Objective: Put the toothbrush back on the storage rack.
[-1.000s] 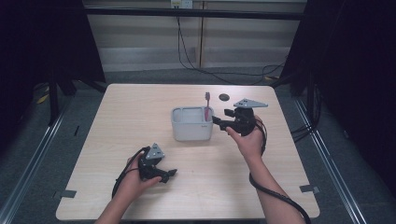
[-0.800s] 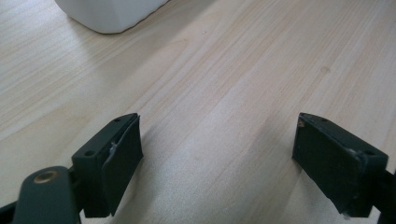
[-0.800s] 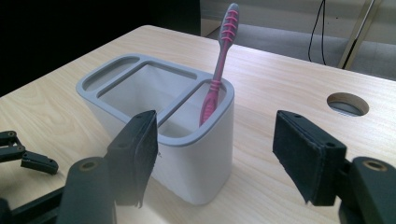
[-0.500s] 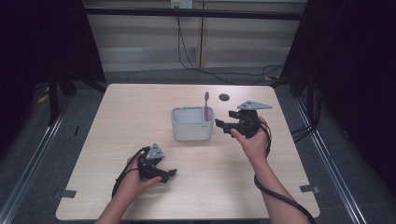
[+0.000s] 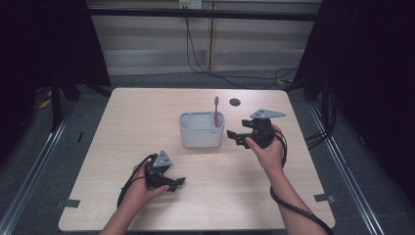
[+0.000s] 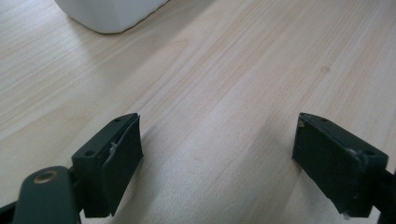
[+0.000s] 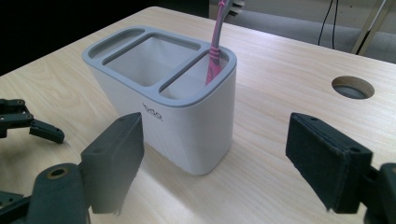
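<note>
A pink toothbrush [image 5: 216,110] stands upright in the right slot of the white toothbrush holder [image 5: 201,132], in the middle of the desk [image 5: 147,117]. The right gripper [image 5: 238,135] sits just right of the holder. Its jaws have just been opening and now stand wide, with nothing between them. The left gripper [image 5: 177,183] rests low in the frame, well apart from the holder, also wide open and empty. If the right gripper swings left, a jaw could bump the holder and tip it, and the toothbrush could fall out.
</note>
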A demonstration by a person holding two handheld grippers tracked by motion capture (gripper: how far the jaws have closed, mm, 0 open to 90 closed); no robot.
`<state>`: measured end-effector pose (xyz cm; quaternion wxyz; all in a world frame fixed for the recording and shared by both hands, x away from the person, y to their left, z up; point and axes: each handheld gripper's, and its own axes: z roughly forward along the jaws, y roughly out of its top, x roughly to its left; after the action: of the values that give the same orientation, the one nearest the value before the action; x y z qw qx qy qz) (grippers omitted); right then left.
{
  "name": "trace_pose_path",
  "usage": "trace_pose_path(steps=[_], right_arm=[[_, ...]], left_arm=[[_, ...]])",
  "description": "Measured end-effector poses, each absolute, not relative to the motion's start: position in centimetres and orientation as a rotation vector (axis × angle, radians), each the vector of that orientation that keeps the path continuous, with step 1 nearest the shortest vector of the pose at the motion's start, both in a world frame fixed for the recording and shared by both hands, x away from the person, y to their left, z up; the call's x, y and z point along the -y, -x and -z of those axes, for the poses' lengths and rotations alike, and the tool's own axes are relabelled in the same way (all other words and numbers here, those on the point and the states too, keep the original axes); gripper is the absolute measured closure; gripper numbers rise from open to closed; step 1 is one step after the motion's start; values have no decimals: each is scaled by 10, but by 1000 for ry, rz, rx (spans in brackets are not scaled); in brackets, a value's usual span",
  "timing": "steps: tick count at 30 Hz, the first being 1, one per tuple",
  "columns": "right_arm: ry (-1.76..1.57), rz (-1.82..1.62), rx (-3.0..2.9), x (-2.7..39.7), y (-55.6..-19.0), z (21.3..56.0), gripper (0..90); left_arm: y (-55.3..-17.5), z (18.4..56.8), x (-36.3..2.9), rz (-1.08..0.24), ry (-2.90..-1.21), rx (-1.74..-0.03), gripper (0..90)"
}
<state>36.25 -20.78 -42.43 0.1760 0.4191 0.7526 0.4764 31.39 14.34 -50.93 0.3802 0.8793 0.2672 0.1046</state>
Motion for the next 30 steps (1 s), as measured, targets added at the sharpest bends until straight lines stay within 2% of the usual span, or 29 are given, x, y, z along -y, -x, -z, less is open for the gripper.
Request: trace_pose_path(steps=[2,30], right_arm=[[-1178,-1348,-2146,208,-361,425,166],[-1186,-1326,-2232,224,-345,448,165]], left_arm=[[-314,509,-143,-265,-2244,-683,153],[-314,509,-143,-267,-2245,-682,153]])
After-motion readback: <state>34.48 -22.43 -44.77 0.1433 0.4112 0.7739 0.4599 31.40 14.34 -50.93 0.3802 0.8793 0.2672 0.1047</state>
